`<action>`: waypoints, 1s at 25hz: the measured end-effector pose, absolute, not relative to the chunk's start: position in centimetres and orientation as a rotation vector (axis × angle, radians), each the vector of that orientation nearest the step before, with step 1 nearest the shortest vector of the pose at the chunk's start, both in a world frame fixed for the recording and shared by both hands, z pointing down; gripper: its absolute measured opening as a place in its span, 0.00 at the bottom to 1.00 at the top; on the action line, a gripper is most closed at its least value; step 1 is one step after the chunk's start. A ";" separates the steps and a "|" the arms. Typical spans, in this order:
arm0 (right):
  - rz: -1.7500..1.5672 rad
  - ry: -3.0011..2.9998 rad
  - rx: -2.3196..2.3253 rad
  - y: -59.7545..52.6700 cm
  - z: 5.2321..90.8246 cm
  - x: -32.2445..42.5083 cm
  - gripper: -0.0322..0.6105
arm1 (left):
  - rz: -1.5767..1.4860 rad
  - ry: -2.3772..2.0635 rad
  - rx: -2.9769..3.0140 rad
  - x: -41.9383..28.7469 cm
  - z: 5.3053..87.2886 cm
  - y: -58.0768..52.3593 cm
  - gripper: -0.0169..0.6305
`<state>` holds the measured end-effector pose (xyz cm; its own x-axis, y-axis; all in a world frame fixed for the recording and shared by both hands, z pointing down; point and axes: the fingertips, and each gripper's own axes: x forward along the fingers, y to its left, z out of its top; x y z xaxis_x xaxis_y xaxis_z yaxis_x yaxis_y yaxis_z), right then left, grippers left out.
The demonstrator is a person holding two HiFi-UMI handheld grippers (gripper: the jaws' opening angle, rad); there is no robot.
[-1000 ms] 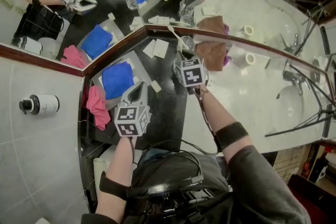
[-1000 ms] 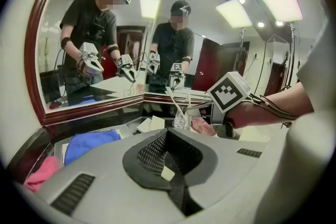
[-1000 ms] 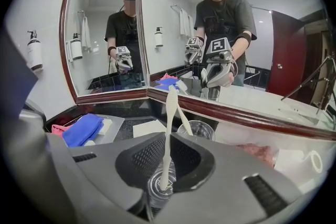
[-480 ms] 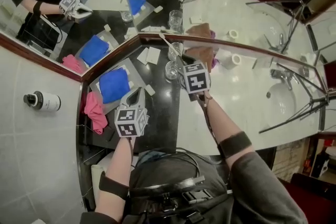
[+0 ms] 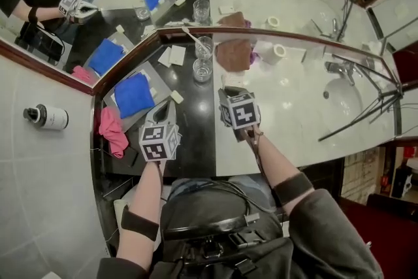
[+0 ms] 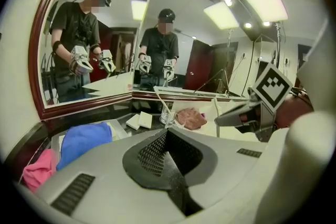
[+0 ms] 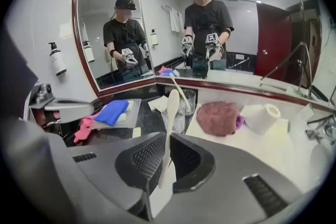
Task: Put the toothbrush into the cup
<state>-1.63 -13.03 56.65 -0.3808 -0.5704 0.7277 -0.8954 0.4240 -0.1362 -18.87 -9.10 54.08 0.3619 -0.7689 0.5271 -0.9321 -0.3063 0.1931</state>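
Observation:
Two clear glass cups stand on the black counter by the mirror corner. The far cup (image 5: 204, 47) holds a white toothbrush (image 5: 191, 35); the near cup (image 5: 202, 69) looks empty. My right gripper (image 5: 230, 96) hangs back from them over the counter's near part, shut on a second white toothbrush (image 7: 169, 113) that stands upright between its jaws, head up. In the right gripper view the near cup (image 7: 177, 119) sits just beyond that brush. My left gripper (image 5: 164, 114) is shut with nothing in it, to the left near the blue cloth (image 5: 133, 93).
The blue cloth lies on a grey tray (image 5: 155, 77), with a pink cloth (image 5: 112, 131) beside it. A brownish cloth (image 5: 233, 54) and a paper roll (image 5: 279, 51) lie right of the cups. A sink (image 5: 339, 98) and tripod legs (image 5: 366, 111) are further right. Mirrors (image 5: 104, 16) back the counter.
My right gripper has drawn back from the cups toward the person, still holding the toothbrush. The left gripper has drifted slightly and stays shut.

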 end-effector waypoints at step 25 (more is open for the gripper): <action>1.073 -1.748 1.119 -3.8 71.9 1.0 0.13 | 0.594 -1.360 2.160 -16.8 58.3 -6.5 0.03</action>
<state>0.98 -3.83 71.94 -0.3047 -0.2756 0.9117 -0.9378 0.2542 -0.2365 -16.76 -6.47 58.32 0.4009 -0.6858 0.6074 -0.9116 -0.3642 0.1905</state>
